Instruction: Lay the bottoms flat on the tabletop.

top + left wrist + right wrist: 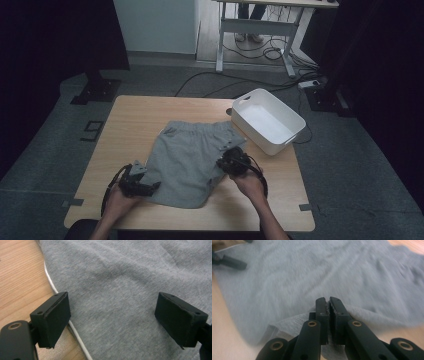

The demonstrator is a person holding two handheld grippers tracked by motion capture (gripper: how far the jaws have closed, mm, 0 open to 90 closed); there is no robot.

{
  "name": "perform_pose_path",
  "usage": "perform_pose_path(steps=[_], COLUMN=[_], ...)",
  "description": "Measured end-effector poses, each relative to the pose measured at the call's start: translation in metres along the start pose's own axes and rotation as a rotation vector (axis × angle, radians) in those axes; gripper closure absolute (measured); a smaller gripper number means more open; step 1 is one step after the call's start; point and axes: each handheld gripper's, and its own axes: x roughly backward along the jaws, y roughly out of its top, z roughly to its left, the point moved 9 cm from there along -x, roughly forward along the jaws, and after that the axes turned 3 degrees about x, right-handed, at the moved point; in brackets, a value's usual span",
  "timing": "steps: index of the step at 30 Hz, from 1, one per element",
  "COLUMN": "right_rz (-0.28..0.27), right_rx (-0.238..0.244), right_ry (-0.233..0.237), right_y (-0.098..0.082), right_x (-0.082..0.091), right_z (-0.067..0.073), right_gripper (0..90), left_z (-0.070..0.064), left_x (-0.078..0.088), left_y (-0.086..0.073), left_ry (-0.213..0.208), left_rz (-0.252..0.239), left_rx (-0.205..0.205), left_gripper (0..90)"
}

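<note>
Shorts being folded: right side pinched, left side waiting.

Nearest the person, the left gripper (141, 184) is hovering with jaws spread wide over the near left leg of the grey shorts (192, 160), pinching nothing. The right gripper (329, 315) is clamping tight on the hem at the right leg. The shorts are lying flat mid-table (140, 115), waistband away. Cloth looks soft, light and limp, so it is likely sagging and creasing when lifted; hems and the waistband are offering the firmest hold. Farther right, a white bin (268, 120) is sitting just beside the waistband corner.
</note>
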Motion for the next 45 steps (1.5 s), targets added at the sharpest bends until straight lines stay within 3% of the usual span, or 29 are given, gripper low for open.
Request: perform_pose_path(steps=[1, 4, 6, 8, 10, 11, 13, 14, 15, 17, 18, 19, 20, 23, 25, 29, 32, 35, 38, 40, 41, 45], right_rz=[0.0, 0.03, 0.063, 0.069, 0.108, 0.108, 0.136, 0.136, 0.123, 0.112, 0.082, 0.082, 0.064, 0.053, 0.06, 0.089, 0.102, 0.108, 0.13, 0.156, 0.158, 0.139], right_rx=[0.0, 0.019, 0.019, 0.023, 0.025, 0.025, 0.019, 0.019, 0.01, 0.007, 0.001, 0.001, 0.015, 0.016, 0.016, 0.041, 0.06, 0.073, 0.108, 0.111, 0.107, 0.102], right_ry=[0.0, 0.026, 0.037, 0.04, 0.047, 0.047, 0.065, 0.065, 0.068, 0.068, 0.057, 0.057, 0.046, 0.057, 0.1, 0.114, 0.126, 0.116, 0.077, 0.053, 0.055, 0.048], right_y=[0.0, 0.017, 0.027, 0.028, 0.027, 0.027, 0.022, 0.022, 0.023, 0.025, 0.031, 0.031, 0.035, 0.035, 0.026, 0.014, 0.005, 0.002, -0.002, -0.008, -0.01, -0.011], right_x=[0.0, -0.024, -0.051, -0.058, -0.083, -0.083, -0.1, -0.1, -0.099, -0.095, -0.081, -0.081, -0.064, -0.05, -0.038, -0.044, -0.066, -0.077, -0.088, -0.092, -0.091, -0.082], right_z=[0.0, 0.003, 0.004, 0.005, 0.006, 0.006, 0.009, 0.009, 0.009, 0.009, 0.006, 0.006, 0.005, 0.006, 0.013, 0.022, 0.034, 0.039, 0.042, 0.042, 0.041, 0.039], right_gripper=[85.2, 84.9, 84.5, 84.4, 82.5, 82.5, 64.3, 64.3, 51.8, 46.6, 42.5, 42.5, 42.4, 47.4, 50.7, 49.7, 42.8, 41.6, 49.8, 72.7, 80.1, 85.1], left_z=[0.0, 0.0, 0.0, 0.0, 0.0, 0.0, 0.0, 0.0, 0.0, 0.0, 0.0, 0.0, 0.0, 0.0, 0.0, 0.0, 0.0, 0.0, 0.0, 0.0, 0.0, 0.0], left_x=[0.0, 0.0, 0.0, 0.0, 0.0, 0.0, 0.0, 0.0, 0.0, 0.0, 0.0, 0.0, 0.0, 0.0, 0.0, 0.0, 0.0, 0.0, 0.0, 0.0, 0.0, 0.0], left_y=[0.0, 0.0, 0.0, 0.0, 0.0, 0.0, 0.0, 0.0, 0.0, 0.0, 0.0, 0.0, 0.0, 0.0, 0.0, 0.0, 0.0, 0.0, 0.0, 0.0, 0.0, 0.0], left_ry=[-0.001, 0.0, 0.0, -0.001, -0.002, -0.002, -0.002, -0.002, -0.002, -0.002, -0.001, -0.001, -0.002, -0.003, -0.003, -0.003, -0.002, -0.002, -0.002, -0.003, -0.003, -0.003], left_rz=[0.0, 0.0, -0.001, -0.001, -0.001, -0.001, 0.0, 0.0, -0.001, 0.0, 0.0, 0.0, 0.0, 0.001, 0.0, 0.001, 0.0, 0.001, 0.001, 0.0, 0.001, 0.001], left_rx=[0.0, 0.0, 0.0, -0.001, 0.0, 0.0, 0.0, 0.0, 0.0, 0.0, -0.001, -0.001, 0.001, 0.0, 0.0, -0.001, 0.0, 0.0, 0.0, 0.0, 0.001, 0.0], left_gripper=[12.3, 12.3, 12.3, 12.3, 12.3, 12.3, 12.3, 12.3, 12.3, 12.3, 12.3, 12.3, 12.3, 12.2, 12.3, 12.3, 12.3, 12.3, 12.3, 12.3, 12.3, 12.3])
